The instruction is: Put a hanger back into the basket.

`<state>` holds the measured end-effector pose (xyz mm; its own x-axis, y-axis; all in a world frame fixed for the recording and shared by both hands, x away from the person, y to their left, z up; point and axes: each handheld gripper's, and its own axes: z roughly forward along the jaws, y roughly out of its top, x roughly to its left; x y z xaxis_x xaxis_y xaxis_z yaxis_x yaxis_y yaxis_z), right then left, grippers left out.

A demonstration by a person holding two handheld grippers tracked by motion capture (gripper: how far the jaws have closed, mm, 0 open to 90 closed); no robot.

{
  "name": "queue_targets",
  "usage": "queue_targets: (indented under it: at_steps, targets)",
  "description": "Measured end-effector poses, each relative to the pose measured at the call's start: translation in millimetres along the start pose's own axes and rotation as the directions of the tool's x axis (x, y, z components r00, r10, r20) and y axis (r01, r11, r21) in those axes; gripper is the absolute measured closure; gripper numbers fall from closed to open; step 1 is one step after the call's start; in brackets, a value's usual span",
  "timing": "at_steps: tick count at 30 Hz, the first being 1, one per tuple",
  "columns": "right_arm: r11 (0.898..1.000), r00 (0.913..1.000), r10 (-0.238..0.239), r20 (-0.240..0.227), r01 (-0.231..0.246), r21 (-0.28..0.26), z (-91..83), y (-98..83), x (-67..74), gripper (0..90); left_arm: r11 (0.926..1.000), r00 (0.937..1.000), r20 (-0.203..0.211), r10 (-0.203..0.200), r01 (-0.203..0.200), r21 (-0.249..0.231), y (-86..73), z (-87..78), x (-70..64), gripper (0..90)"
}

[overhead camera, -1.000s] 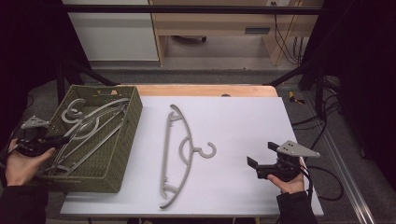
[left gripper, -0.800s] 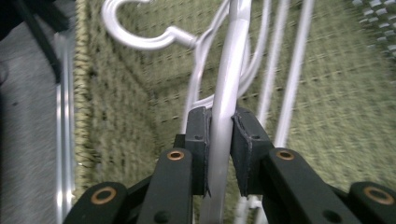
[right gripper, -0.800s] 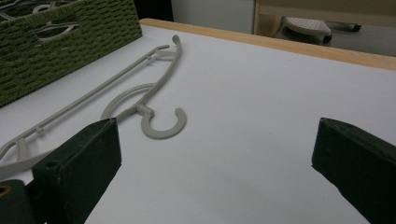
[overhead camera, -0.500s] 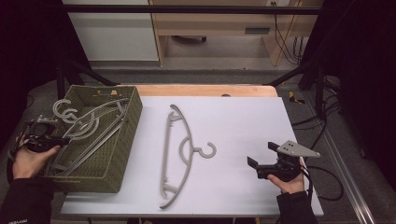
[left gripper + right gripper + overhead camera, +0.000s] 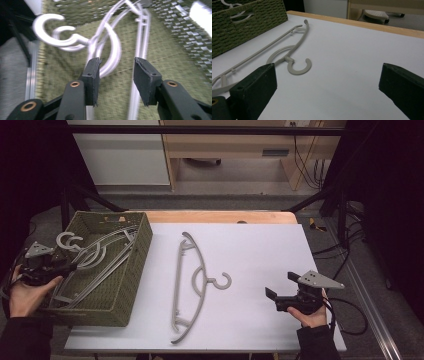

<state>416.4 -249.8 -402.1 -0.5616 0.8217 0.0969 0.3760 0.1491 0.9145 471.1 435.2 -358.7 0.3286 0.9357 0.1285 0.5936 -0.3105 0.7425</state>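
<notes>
- High view: left tool (image 5: 62,268) sits over the basket (image 5: 131,285) at its left edge, among the grey hangers (image 5: 102,255). Right tool (image 5: 278,298) rests on the table (image 5: 260,250), spread, empty. One hanger (image 5: 192,287) lies mid-table.
- Left gripper view: jaws have just been opening, pads clear of the hanger's arc (image 5: 113,53) between them. Back out straight to avoid snagging the hooks.
- Right gripper view: hook (image 5: 299,67) lies ahead, a low angle the high view lacks.

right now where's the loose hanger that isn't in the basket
In the high view the hanger lies flat near the middle of the white table, just right of the woven basket, its hook pointing toward the right claw.
</notes>
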Motion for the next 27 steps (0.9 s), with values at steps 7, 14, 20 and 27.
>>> queue_targets:
  at_steps: [7, 14, 20, 27]
  targets:
    - [1.000, 1.0000, 0.000, -0.001, 0.000, -0.002, -0.1, 0.0, 0.1, 1.7, 0.9983, 0.9987, 0.047, -0.022, 0.024, -0.054, 6.9, -7.4, -20.0, 46.8]
    - [1.000, 1.0000, -0.002, -0.002, 0.002, 0.000, 0.2, -0.2, 0.2, 1.6, 0.9918, 0.9960, 0.079, -0.041, 0.050, -0.118, 13.3, -13.0, -43.0, 35.6]
    - [1.000, 1.0000, 0.000, 0.001, 0.000, -0.003, 0.2, 0.0, -0.3, 1.4, 0.9701, 0.9848, 0.168, -0.043, 0.082, -0.229, 17.1, -22.7, -63.7, 28.9]
    - [1.000, 1.0000, 0.002, 0.004, -0.002, -0.008, -1.4, 0.2, -0.2, 1.1, 0.9471, 0.9647, 0.263, 0.014, 0.072, -0.313, 16.5, -28.7, -100.9, 24.6]
